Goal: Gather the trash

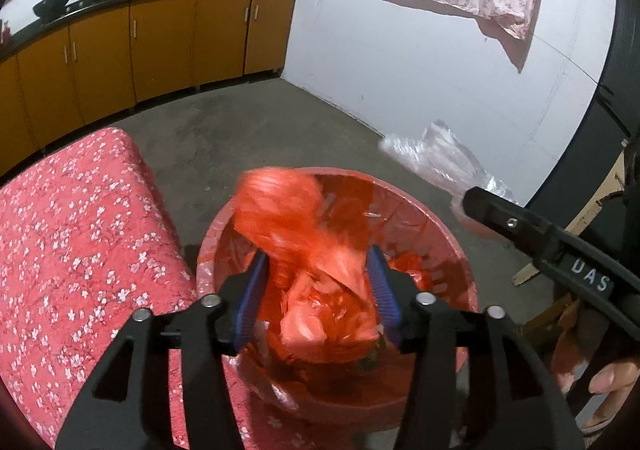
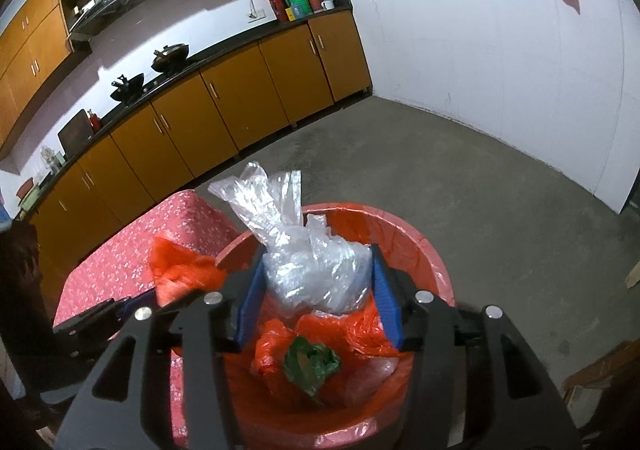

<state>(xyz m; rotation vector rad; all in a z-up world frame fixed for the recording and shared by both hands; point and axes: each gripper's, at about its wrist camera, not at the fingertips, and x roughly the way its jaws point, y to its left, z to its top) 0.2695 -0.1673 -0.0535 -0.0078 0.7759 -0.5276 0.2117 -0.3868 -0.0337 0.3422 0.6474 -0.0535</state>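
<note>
The left tool (image 1: pixel 318 290) points forward and steeply down, its two blue pads (image 1: pixel 252 298) set apart and roughly parallel. A crumpled red bag sits between them; whether the pads press on it cannot be told, as the bag is blurred. The right tool (image 2: pixel 318 290) points down at a similar slant, its blue pads (image 2: pixel 386 302) likewise apart, flanking a clear plastic bag that fills the gap and touches both. In the left wrist view the right tool's black arm reaches in from the right, with the person's fingers (image 1: pixel 612 378) curled below it.
</note>
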